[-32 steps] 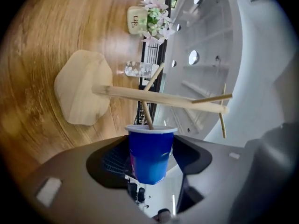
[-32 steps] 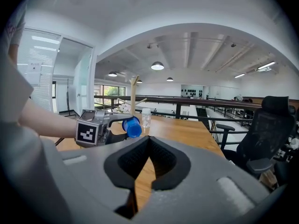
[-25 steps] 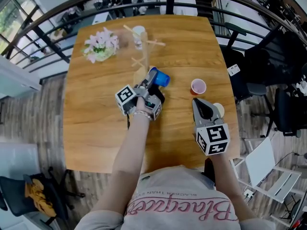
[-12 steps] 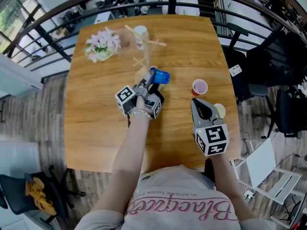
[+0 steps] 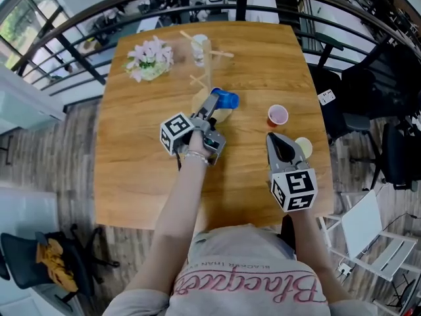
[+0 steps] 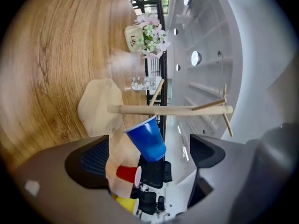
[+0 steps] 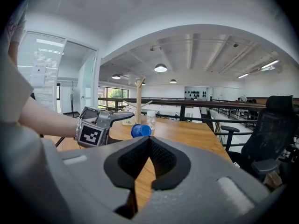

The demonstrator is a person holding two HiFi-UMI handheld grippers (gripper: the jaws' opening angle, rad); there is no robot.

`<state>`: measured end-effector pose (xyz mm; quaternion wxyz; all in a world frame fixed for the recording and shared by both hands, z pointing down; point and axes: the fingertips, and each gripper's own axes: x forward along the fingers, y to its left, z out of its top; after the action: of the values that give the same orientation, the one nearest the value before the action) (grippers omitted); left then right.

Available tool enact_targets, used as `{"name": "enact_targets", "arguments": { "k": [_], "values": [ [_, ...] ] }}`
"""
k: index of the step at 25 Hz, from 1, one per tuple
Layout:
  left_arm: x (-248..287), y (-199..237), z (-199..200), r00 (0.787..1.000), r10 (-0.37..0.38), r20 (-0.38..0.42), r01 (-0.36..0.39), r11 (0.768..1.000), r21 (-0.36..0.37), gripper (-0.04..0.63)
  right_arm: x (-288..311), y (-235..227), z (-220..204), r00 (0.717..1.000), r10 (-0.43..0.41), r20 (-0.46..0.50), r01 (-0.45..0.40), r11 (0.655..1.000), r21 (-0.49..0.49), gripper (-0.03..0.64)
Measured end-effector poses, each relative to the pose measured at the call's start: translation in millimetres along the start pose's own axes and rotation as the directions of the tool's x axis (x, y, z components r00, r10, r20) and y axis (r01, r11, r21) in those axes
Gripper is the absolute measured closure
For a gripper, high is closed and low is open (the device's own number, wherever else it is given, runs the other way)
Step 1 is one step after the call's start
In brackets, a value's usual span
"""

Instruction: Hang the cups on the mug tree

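Since a second ago the left gripper has let go. Its jaws, then clamped on the blue cup, are opening wide, with the cup between them but free of both pads. That cup hangs low on the mug tree, rim against the stem, at the far middle of the table. Near right, the right gripper stays clenched and empty. Just beyond it stands a red cup, and a yellow cup sits close on its right.
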<state>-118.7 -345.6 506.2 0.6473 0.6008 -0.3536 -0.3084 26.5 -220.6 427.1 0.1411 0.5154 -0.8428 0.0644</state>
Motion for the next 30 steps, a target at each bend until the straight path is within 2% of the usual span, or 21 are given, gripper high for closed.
{"name": "enact_targets", "arguments": {
  "k": [2,4,6,8,11,13,15,19,21,27,28,30],
  "values": [
    [-8.4,-5.3,-3.9,1.0,0.023,-0.012,-0.022,0.995,0.098,0.048,-3.9,4.4,-0.2,1.0,-0.002,0.007,0.002,1.0,0.013,0.615],
    [-17.0,-10.5,-7.3,0.998,0.051,-0.021,-0.045,0.976,0.213,0.051,-7.3,9.8,-1.4,1.0,-0.003,0.011,0.003,1.0,0.024,0.615],
    [-25.8,-15.9,-9.6,0.996,0.083,-0.018,-0.071,0.936,0.345,0.065,-10.0,15.4,-2.1,1.0,-0.003,0.015,0.002,1.0,0.029,0.615],
    [-34.7,-21.3,-11.8,0.994,0.112,-0.007,-0.095,0.873,0.479,0.082,-11.9,20.6,-2.0,1.0,-0.002,0.021,0.001,0.999,0.032,0.615],
    [-48.4,-28.9,-15.7,0.99,0.139,0.021,-0.12,0.754,0.646,0.104,-13.7,27.6,-0.6,0.999,0.0,0.034,-0.001,0.999,0.035,0.615],
    [-57.2,-37.1,-17.7,0.989,0.14,0.046,-0.129,0.664,0.737,0.126,-14.7,31.6,2.6,0.999,0.001,0.045,-0.002,0.999,0.035,0.615],
    [-65.6,-51.8,-19.6,0.99,0.121,0.074,-0.129,0.554,0.823,0.142,-15.8,35.0,6.4,0.999,0.001,0.054,-0.002,0.999,0.036,0.615],
    [-78.5,-81.2,-29.8,0.991,0.078,0.109,-0.128,0.302,0.945,0.199,-17.2,39.9,11.4,0.998,0.0,0.067,-0.003,0.999,0.039,0.615],
    [-84.3,-90.7,-33.9,0.99,0.062,0.128,-0.139,0.202,0.969,0.233,-18.2,42.3,11.6,0.998,0.003,0.069,-0.006,0.999,0.038,0.615],
    [-101.9,-106.7,-42.6,0.977,0.003,0.214,-0.214,-0.014,0.977,0.367,-22.3,42.2,12.9,0.997,-0.003,0.082,-0.001,0.999,0.043,0.615],
    [-104.7,-108.7,-43.9,0.973,-0.013,0.23,-0.23,-0.038,0.972,0.388,-23.2,41.0,13.1,0.996,-0.004,0.085,0.001,0.999,0.044,0.615],
    [-109.5,-112.8,-46.1,0.966,-0.045,0.253,-0.255,-0.058,0.965,0.495,-25.7,37.8,13.5,0.996,-0.009,0.091,0.005,0.999,0.047,0.615]
  ]
}}
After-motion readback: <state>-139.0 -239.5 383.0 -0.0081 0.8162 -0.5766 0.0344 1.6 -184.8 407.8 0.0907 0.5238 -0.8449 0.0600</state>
